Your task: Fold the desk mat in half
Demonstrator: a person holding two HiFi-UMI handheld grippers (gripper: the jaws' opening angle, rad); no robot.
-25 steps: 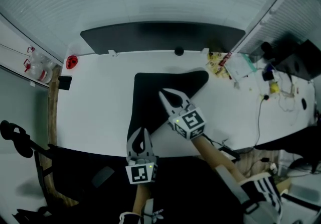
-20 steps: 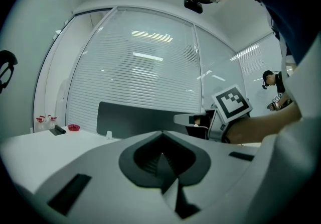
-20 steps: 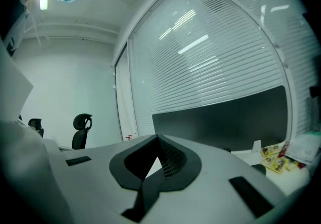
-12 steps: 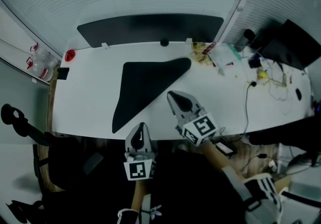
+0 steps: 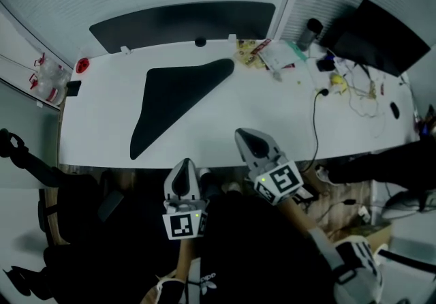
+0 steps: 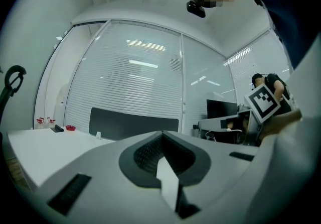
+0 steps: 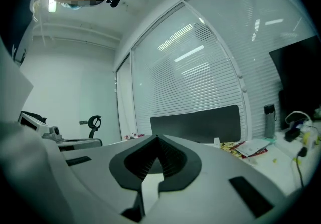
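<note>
Mat (image 5: pixel 174 95) lies flat on the white bench (image 5: pixel 272 118), in its left half, at about 10 o'clock from the bench centre. Its outline is a dark wedge, broad at the far end and tapering to a tip close to the near edge at 7 o'clock. Nothing rests on it or touches it.

Left hand-held gripper (image 5: pixel 181 174) is off the bench on the near side, jaws together and empty. Right hand-held gripper (image 5: pixel 248 138) is just beside the near edge, also closed on nothing. Both are well apart from the mat.

Judgement: the fold looks made, but the wedge outline suggests the halves do not sit square, though lens distortion may account for part of that.

Risks noted:
- With no weight on it, the upper layer could spring back and open the fold.
- The narrow tip sits near the edge, so a knock could drag it over.
- A correction with the right hand-held gripper passes near the cable (image 5: pixel 315 125) at 3 o'clock, which it could snag.
</note>
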